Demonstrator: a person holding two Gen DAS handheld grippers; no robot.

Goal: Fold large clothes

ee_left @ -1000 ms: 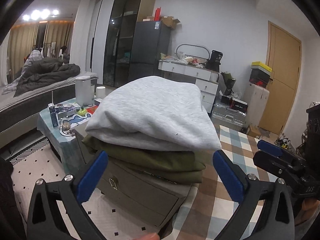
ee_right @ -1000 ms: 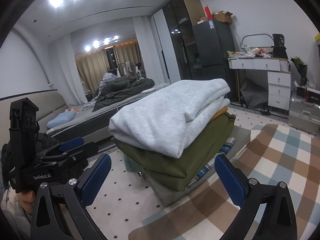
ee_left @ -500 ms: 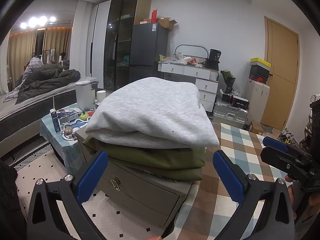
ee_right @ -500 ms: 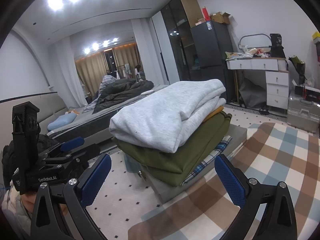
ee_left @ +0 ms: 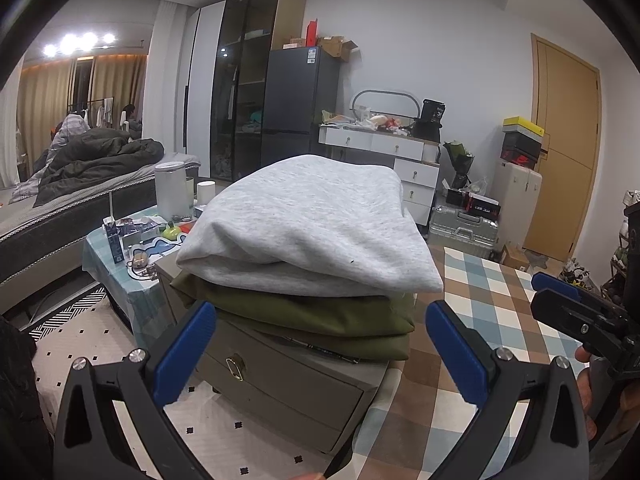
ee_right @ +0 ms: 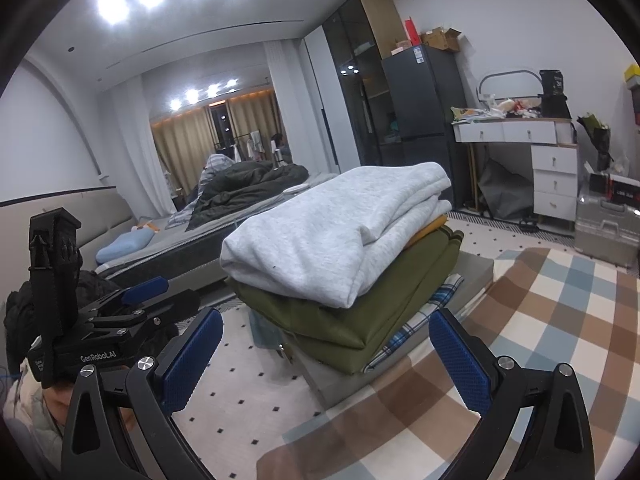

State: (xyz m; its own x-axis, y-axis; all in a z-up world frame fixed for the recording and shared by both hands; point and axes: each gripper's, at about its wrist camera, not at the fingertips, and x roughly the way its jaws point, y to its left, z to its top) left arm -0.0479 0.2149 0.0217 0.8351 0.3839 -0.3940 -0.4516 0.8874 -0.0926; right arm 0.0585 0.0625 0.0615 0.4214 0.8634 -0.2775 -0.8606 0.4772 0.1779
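A folded grey top (ee_left: 316, 220) lies squarely on folded green clothes (ee_left: 320, 320) atop a grey drawer unit (ee_left: 280, 376), apparently stacked as finished, while left tongs (ee_left: 316, 354) and right tongs (ee_right: 326, 356) hover before it, wide open and empty.

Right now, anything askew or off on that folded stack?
Mostly tidy. The light grey folded sweatshirt on top overhangs the olive green folded garment at its near corner, and a plaid blue cloth pokes out underneath. Both grippers are open, holding nothing.
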